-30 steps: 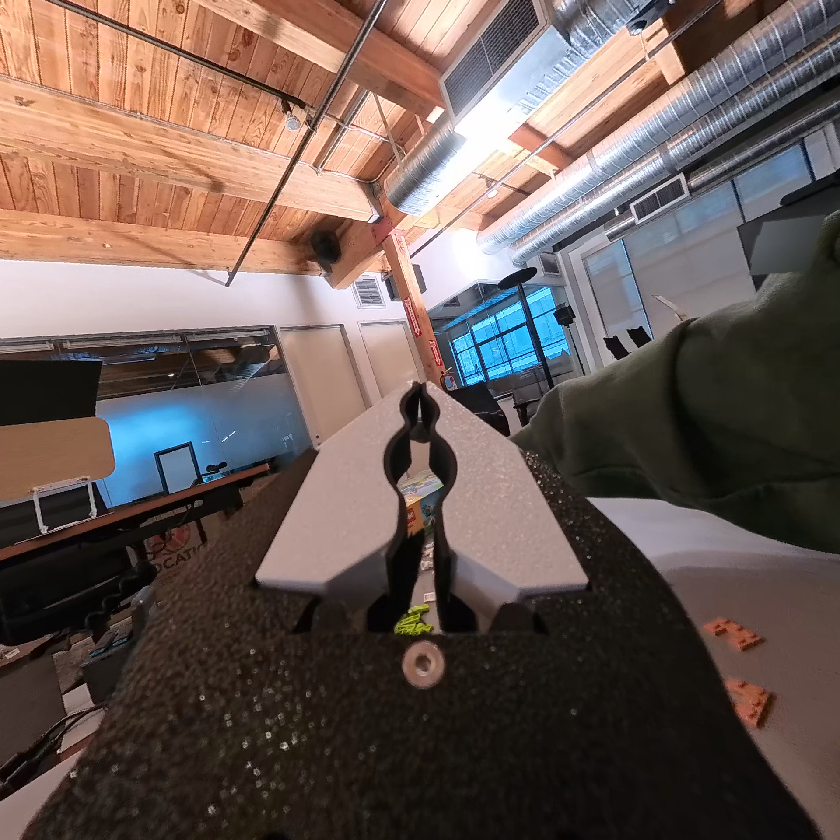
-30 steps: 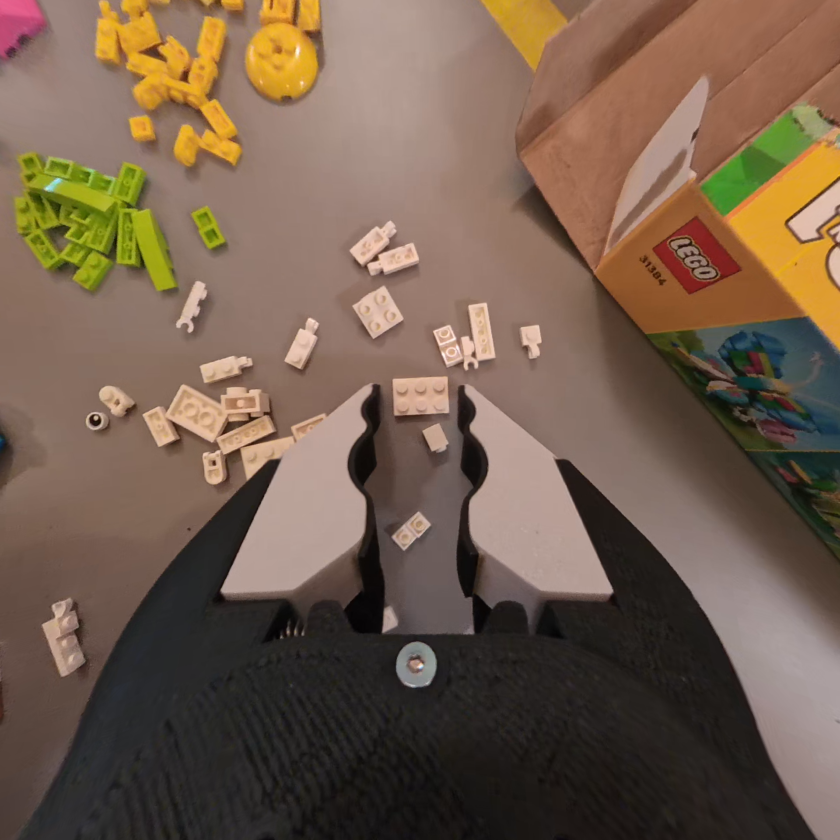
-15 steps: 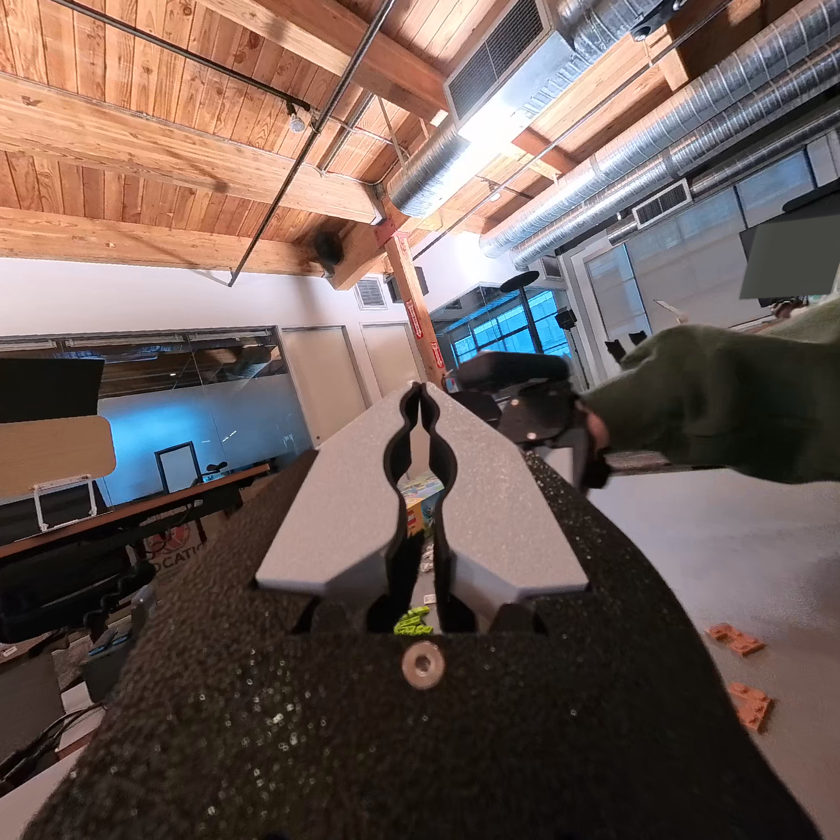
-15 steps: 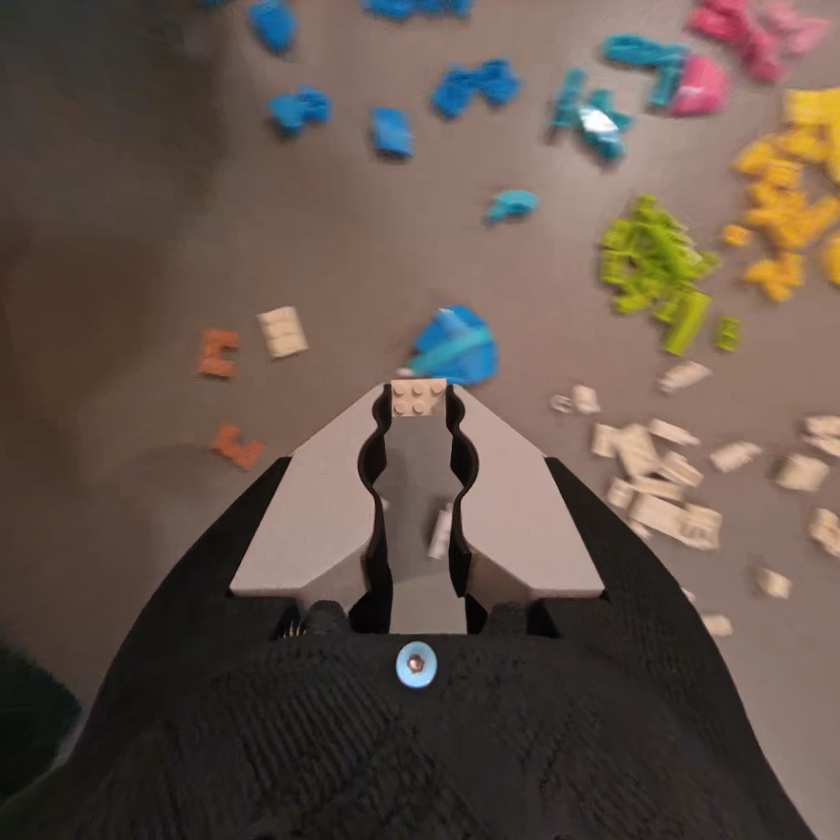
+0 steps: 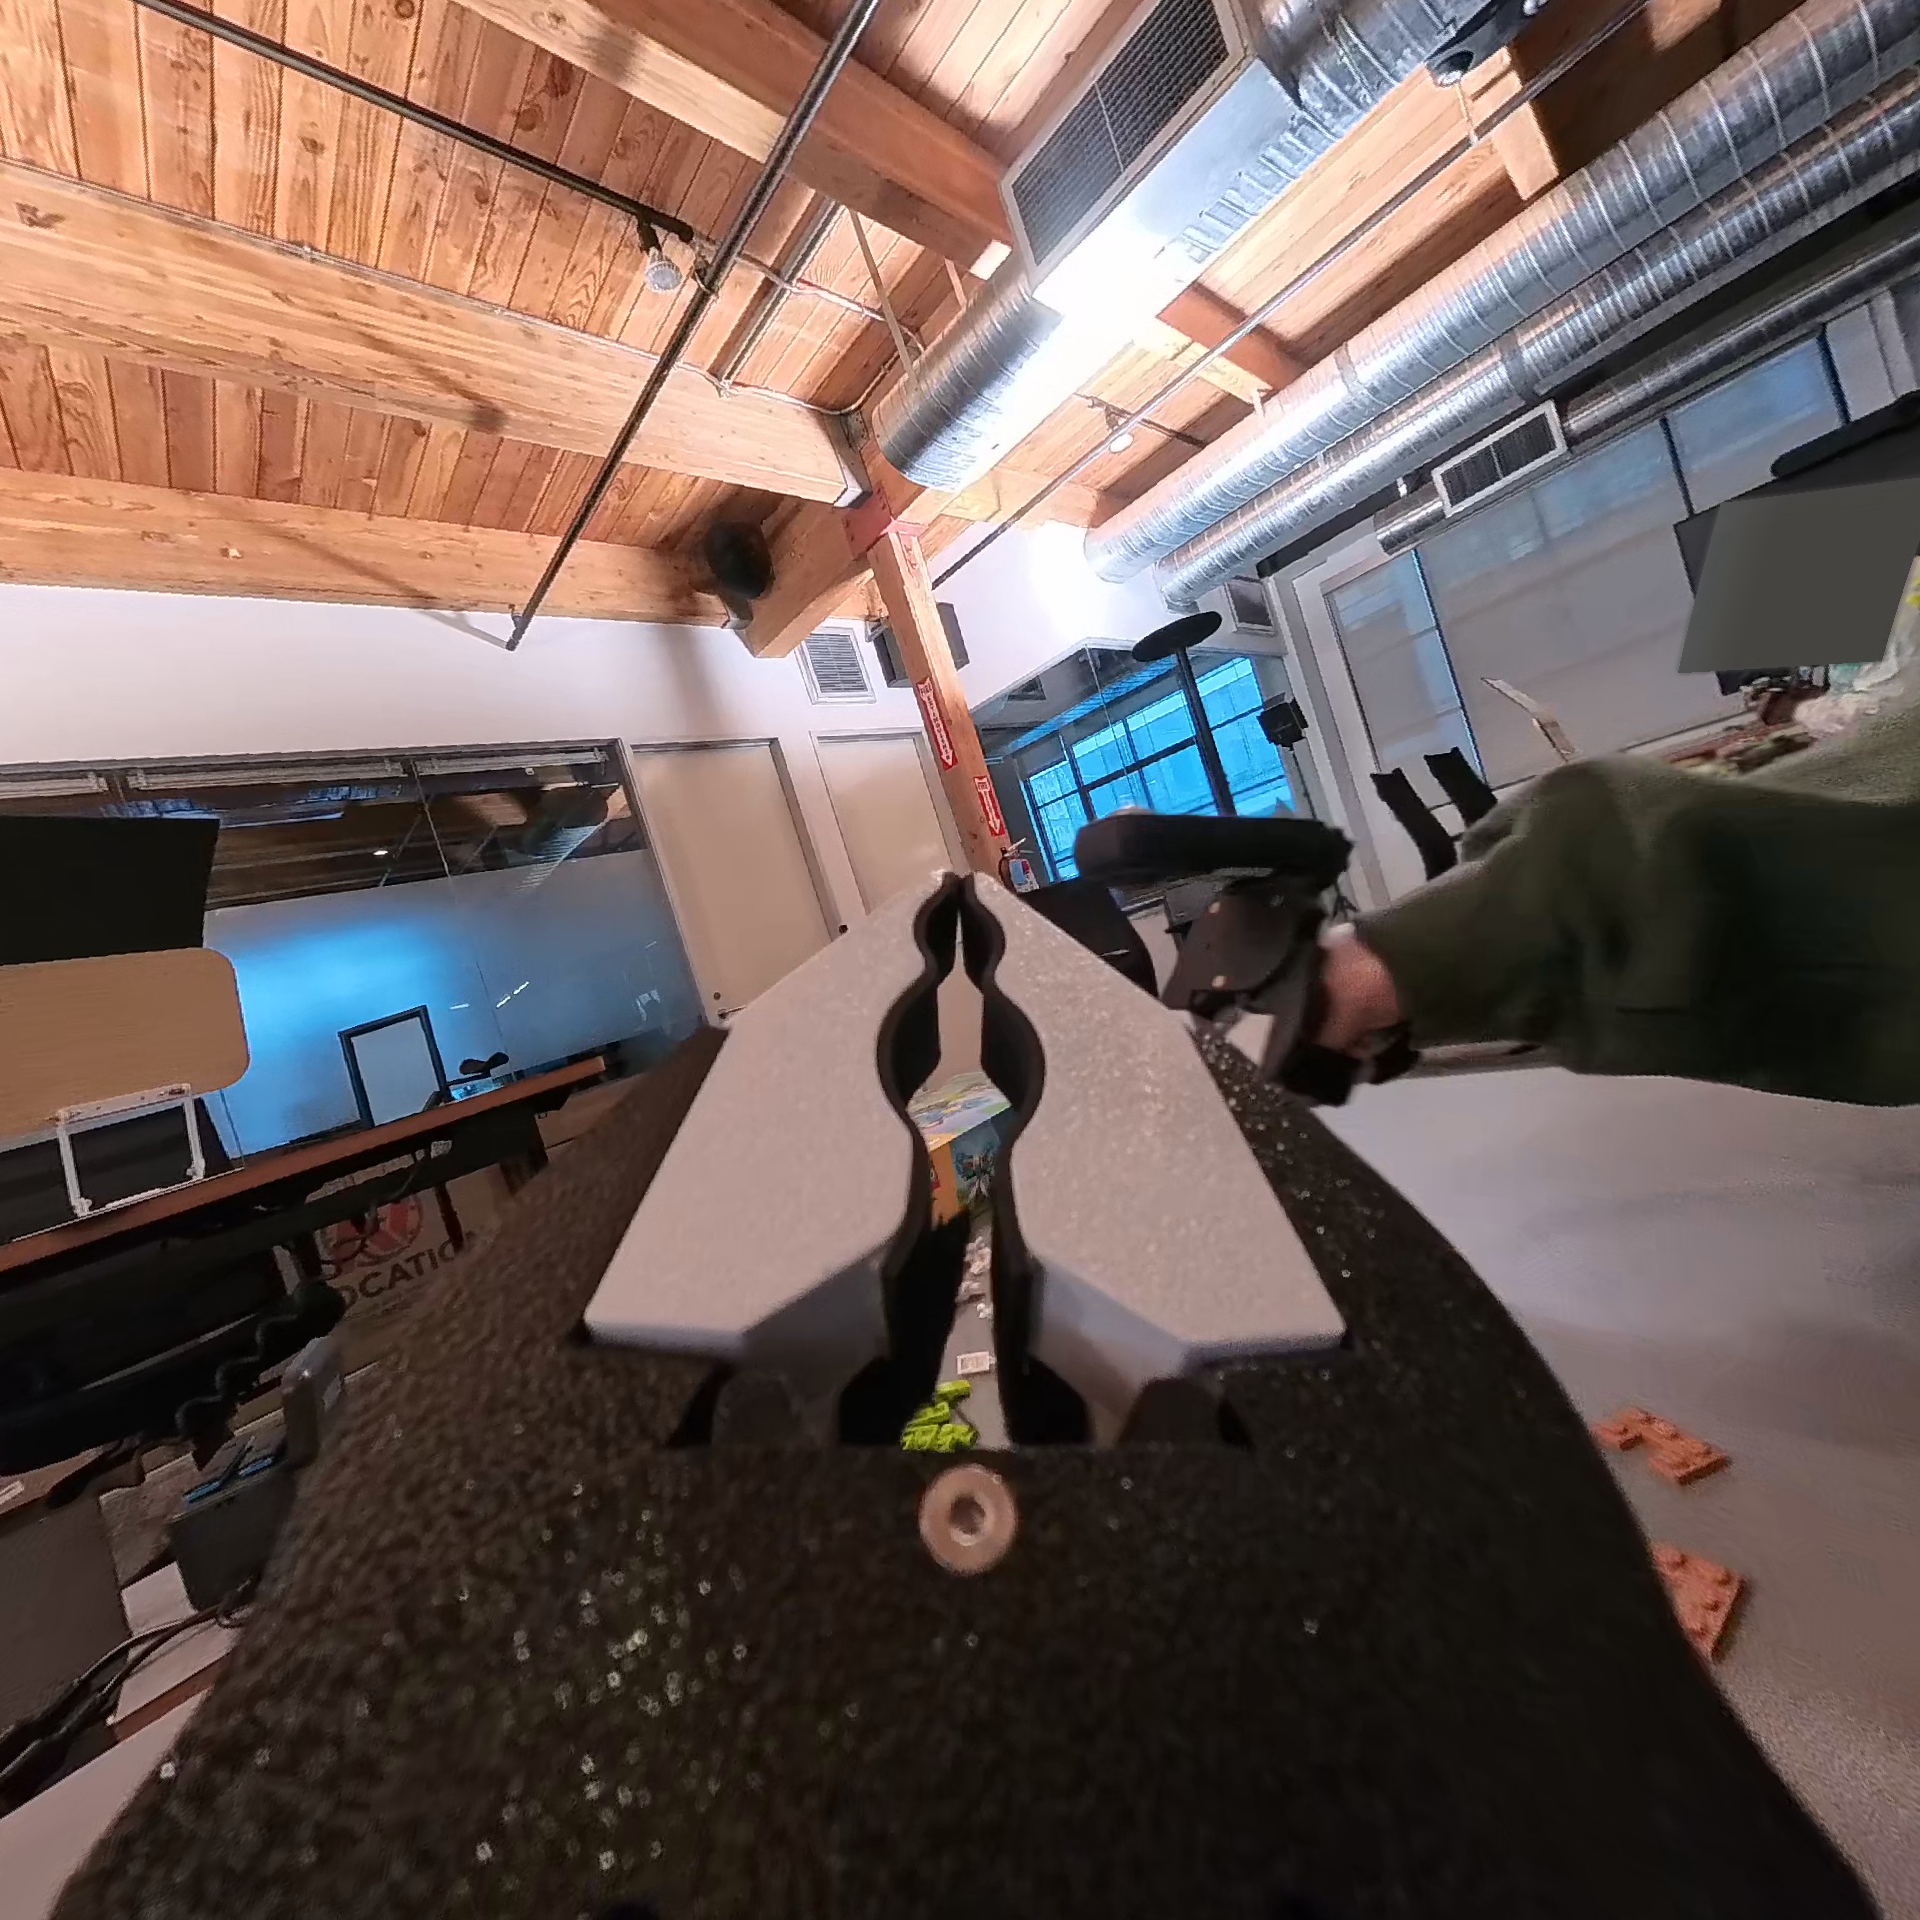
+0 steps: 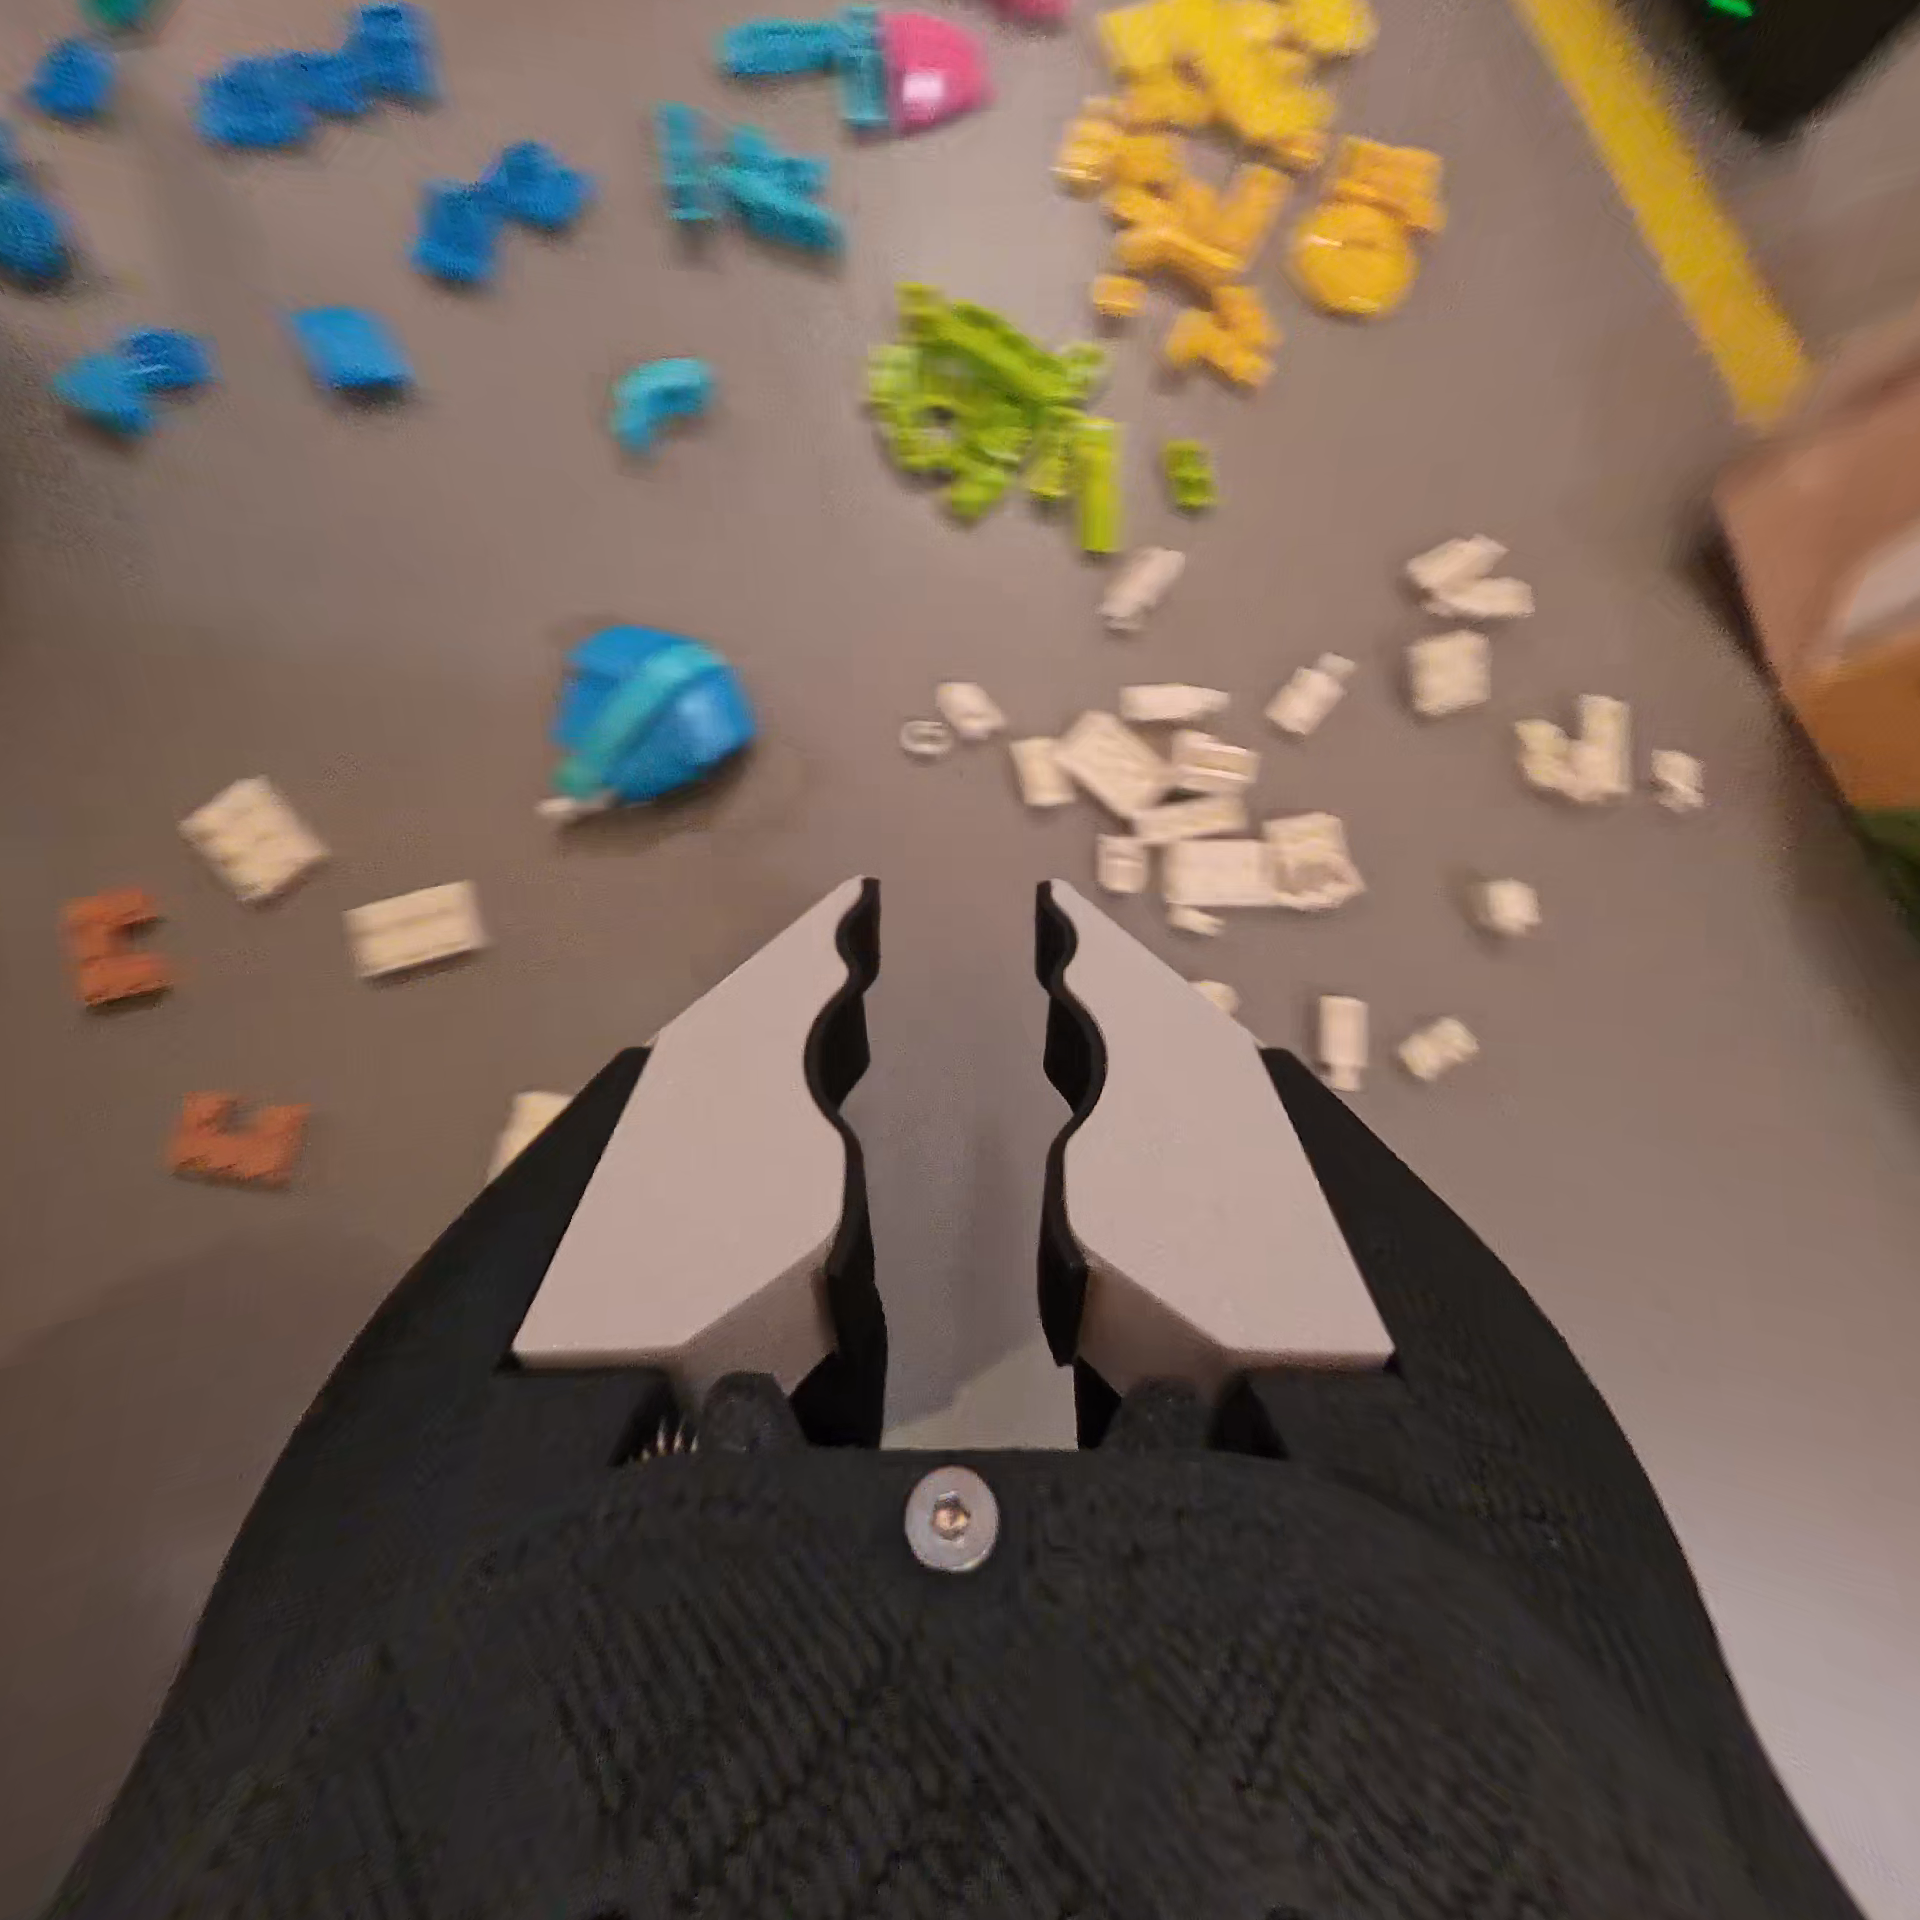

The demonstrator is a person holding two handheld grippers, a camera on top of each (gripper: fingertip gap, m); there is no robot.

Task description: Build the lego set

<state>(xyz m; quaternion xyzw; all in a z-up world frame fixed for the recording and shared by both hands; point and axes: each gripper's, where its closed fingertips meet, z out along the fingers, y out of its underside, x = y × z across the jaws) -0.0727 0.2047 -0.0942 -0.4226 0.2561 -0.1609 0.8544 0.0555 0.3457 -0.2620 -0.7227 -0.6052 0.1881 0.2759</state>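
My right gripper (image 6: 954, 888) is open and empty above the grey table (image 6: 416, 582); the view is motion-blurred. Two white plates (image 6: 414, 928) (image 6: 252, 836) lie to its left, apart from the fingers, next to orange pieces (image 6: 109, 945). A blue built piece (image 6: 649, 712) lies ahead on the left. A pile of white pieces (image 6: 1195, 800) lies ahead on the right. My left gripper (image 5: 961, 883) is shut with nothing between its tips and points up into the room. The right gripper (image 5: 1236, 935), held by a hand in a green sleeve (image 5: 1662, 914), shows to its right.
Sorted piles lie farther back: lime (image 6: 987, 405), yellow (image 6: 1247, 197), teal (image 6: 748, 187), blue (image 6: 312, 88), and a pink piece (image 6: 930, 73). A cardboard box (image 6: 1829, 582) stands at the right edge beside a yellow strip (image 6: 1662, 208). Orange pieces (image 5: 1662, 1449) lie by the left gripper. There is about 25 cm between the tips of the two grippers. About 7 cm separates my right fingertips from the blue built piece (image 6: 649, 712).
The right gripper closed on a white plate, carried it left toward the orange pieces, then opened; the plate has left its grasp and a second white plate now lies there. The left gripper stayed still.
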